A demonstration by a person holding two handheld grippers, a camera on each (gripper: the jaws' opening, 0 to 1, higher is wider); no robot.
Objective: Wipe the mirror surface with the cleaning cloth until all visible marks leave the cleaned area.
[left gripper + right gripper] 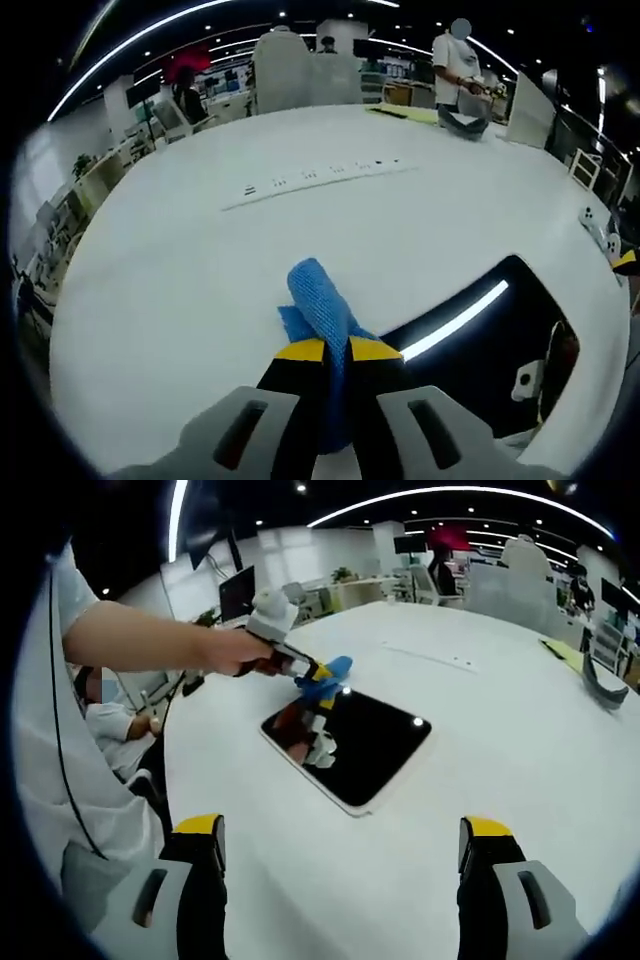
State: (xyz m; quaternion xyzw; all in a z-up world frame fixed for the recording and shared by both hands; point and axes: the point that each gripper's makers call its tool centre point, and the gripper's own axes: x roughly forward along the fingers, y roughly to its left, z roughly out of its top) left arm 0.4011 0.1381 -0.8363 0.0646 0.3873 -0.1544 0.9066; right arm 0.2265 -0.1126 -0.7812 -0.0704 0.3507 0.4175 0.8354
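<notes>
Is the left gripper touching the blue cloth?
Touching. In the left gripper view, the left gripper is shut on the blue woven cleaning cloth, which sticks out past its yellow tips.

You get bright, even light from ceiling strips; one glares in the mirror (pixel 500 340), the white table (pixel 300 250) bends at the fisheye edges, background soft

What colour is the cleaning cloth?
The cloth is blue, clearest in the left gripper view.
</notes>
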